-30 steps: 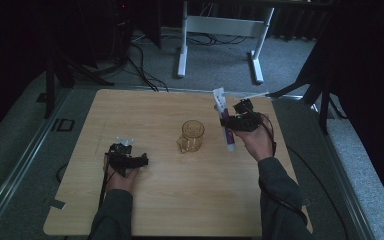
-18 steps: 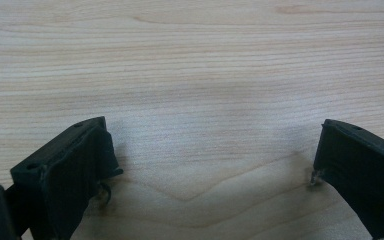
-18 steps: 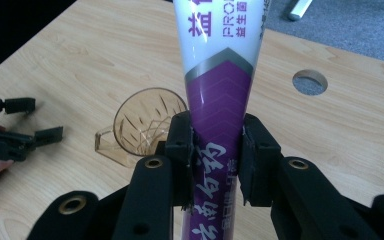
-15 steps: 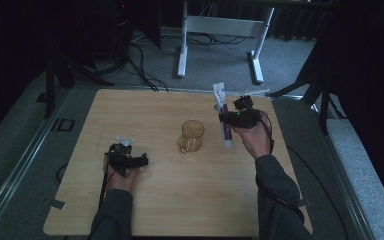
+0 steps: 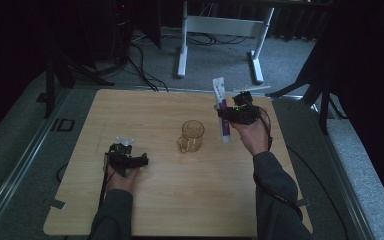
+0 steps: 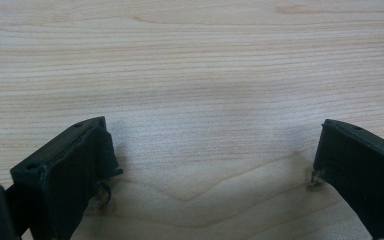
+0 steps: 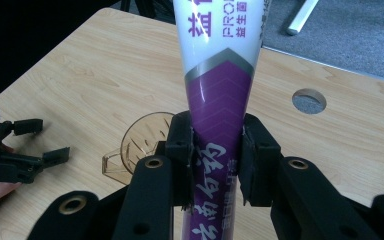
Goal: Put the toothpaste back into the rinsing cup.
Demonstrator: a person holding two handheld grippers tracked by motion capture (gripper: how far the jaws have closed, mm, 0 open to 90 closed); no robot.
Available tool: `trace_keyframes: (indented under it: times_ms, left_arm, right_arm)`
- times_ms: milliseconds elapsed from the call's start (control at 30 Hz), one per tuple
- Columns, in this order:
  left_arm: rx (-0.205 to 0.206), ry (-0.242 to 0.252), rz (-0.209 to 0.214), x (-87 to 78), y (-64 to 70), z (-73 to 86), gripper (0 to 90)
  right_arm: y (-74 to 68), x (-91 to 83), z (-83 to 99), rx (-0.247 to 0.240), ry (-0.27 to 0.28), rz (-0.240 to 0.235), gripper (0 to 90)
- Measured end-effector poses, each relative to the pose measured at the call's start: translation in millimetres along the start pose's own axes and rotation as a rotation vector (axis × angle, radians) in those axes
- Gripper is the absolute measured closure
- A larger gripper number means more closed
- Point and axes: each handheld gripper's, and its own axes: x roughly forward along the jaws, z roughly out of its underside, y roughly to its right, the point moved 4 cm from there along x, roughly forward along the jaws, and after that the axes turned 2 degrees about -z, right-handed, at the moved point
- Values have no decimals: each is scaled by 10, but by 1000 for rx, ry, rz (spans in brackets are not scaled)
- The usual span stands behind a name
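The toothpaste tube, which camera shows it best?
The right gripper view: the toothpaste tube is close, clamped between the right gripper jaws, its lettering readable. The high view shows it small and upright beside the cup.

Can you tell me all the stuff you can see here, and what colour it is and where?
toothpaste tube: one, white and purple, held above the table's far right part by the right tongs
cup: one, clear amber with a handle, standing near the middle of the table
table: one, light wood, with a round hole near its far right corner
white frame: one, on the grey carpet beyond the table
cables: several, black, on the floor behind the table
left tongs: one, black, open, resting on the table at the left
right tongs: one, black, shut on the tube
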Motion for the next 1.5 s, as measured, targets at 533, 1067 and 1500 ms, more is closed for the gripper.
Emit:
trace_keyframes:
  times_ms: [533,1067,1500]
  left_arm:
    - [0,0,0,0,0,0,15]
    - [0,-1,0,0,0,0,15]
    - [0,0,0,0,0,0,15]
  right_arm:
    - [-60,25,-59,3,25,-8,709]
    - [-109,49,-139,-5,55,-5,709]
    - [-118,46,-225,-3,93,-8,709]
